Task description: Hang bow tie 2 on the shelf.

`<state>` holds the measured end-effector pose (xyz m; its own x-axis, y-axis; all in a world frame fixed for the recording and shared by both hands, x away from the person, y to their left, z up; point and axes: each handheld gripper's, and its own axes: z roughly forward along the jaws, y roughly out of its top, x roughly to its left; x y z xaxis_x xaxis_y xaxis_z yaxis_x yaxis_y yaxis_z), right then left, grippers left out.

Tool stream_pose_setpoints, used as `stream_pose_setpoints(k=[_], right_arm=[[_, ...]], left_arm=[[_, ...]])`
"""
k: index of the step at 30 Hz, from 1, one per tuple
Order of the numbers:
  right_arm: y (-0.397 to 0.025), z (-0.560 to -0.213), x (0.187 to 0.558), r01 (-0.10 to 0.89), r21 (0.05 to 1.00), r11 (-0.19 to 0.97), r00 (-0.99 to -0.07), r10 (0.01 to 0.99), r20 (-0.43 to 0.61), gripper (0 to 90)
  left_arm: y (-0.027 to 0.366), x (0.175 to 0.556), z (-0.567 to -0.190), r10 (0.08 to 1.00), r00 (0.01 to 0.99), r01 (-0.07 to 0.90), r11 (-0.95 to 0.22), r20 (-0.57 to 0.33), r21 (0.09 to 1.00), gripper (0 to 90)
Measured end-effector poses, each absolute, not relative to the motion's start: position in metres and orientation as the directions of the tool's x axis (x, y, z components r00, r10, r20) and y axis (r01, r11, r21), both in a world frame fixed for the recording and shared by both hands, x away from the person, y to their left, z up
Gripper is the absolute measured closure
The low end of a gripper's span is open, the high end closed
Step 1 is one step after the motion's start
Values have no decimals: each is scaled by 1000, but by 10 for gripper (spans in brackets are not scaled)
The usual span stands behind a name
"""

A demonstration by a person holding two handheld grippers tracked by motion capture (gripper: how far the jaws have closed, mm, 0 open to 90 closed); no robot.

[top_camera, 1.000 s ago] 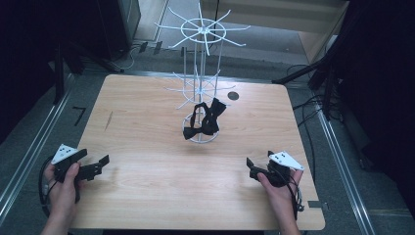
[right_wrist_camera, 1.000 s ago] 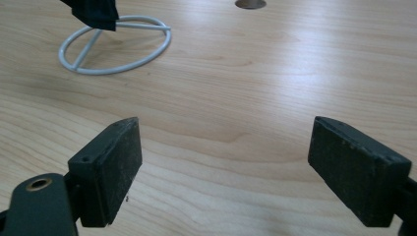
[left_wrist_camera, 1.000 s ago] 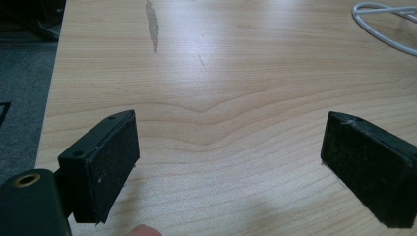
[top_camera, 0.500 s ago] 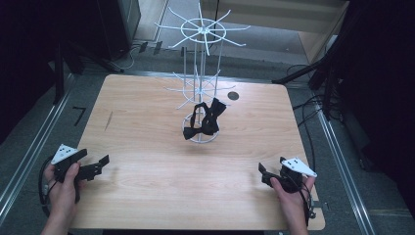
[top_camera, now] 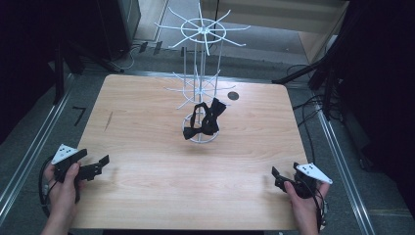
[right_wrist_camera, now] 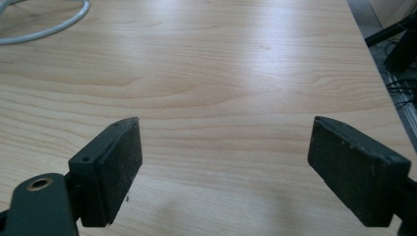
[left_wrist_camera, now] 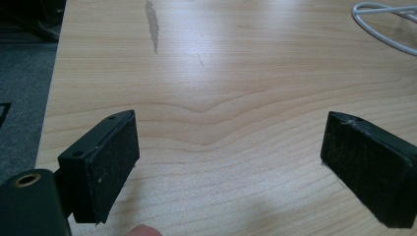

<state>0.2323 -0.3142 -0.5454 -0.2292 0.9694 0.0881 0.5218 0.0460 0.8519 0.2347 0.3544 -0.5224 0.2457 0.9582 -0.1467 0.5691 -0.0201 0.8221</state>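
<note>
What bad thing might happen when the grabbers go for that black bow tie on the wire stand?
The black bow tie hangs low on the tall, thin white wire stand, so a hard tug might tip the stand. Its strap may also snag on the wire arms. The left gripper and right gripper sit open at the near corners, a long reach away.

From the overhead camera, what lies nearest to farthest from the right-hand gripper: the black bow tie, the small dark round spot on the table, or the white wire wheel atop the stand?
From the right gripper:
1. Black bow tie, table centre, at the stand's base.
2. Small dark round spot, toward the far edge.
3. White wire wheel, atop the stand, farthest back.
</note>
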Motion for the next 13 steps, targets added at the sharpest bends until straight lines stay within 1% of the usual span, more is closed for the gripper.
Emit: stream_pose_setpoints(k=[4,13], right_arm=[[-321,-548,230,528,848,51,-221,972,79,138],[-336,-550,226,529,849,-1,-185,976,117,141]], left_arm=[[354,234,-522,958,247,569,-21,-147,822,82],[354,235,-522,958,245,569,-19,-148,822,82]])
